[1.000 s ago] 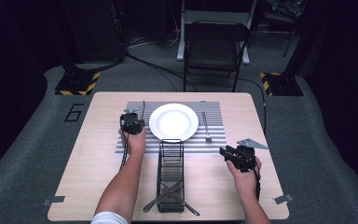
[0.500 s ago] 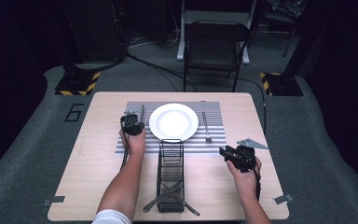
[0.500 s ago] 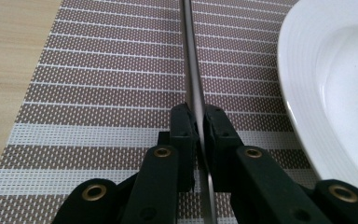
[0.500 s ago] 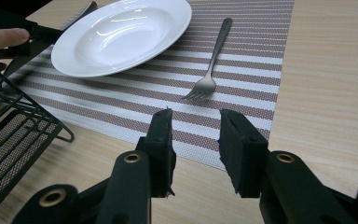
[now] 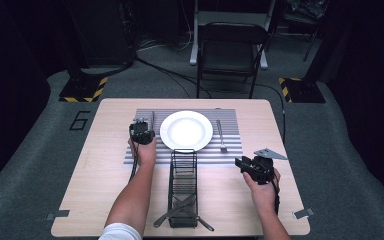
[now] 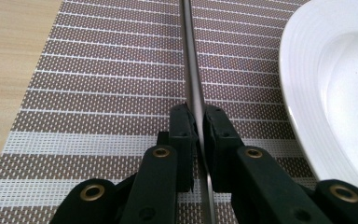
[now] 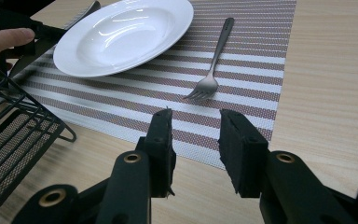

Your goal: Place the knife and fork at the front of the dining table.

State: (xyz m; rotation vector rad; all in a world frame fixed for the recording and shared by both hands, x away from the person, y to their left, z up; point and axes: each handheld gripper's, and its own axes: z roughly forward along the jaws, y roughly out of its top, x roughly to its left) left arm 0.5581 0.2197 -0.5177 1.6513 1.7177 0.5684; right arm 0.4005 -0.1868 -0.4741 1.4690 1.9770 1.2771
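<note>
A pale wooden worktop [image 5: 105, 165] stands on grey carpet in a dark room, and a striped placemat [image 5: 230, 145] lies across its far half with a white plate [image 5: 186, 129] at the middle of it. Left of the plate, the left hand-held gripper [image 6: 196, 122] is clamped tight on a knife [image 6: 189, 60], which lies flat on the placemat just beside the plate's rim (its far end runs out of the left gripper view). Right of the plate a fork [image 7: 214, 65] rests on the placemat, tines toward the person. The right hand-held gripper [image 7: 196, 142] hovers low over bare wood nearer the person than the plate, its jaws partly open with nothing between them. A black wire rack [image 5: 183, 187] sits on the worktop in front of the plate, with cutlery lying at its near end. Beyond the plate, past the worktop's far edge, a black folding chair [image 5: 230, 55] stands on the carpet among cables.
</note>
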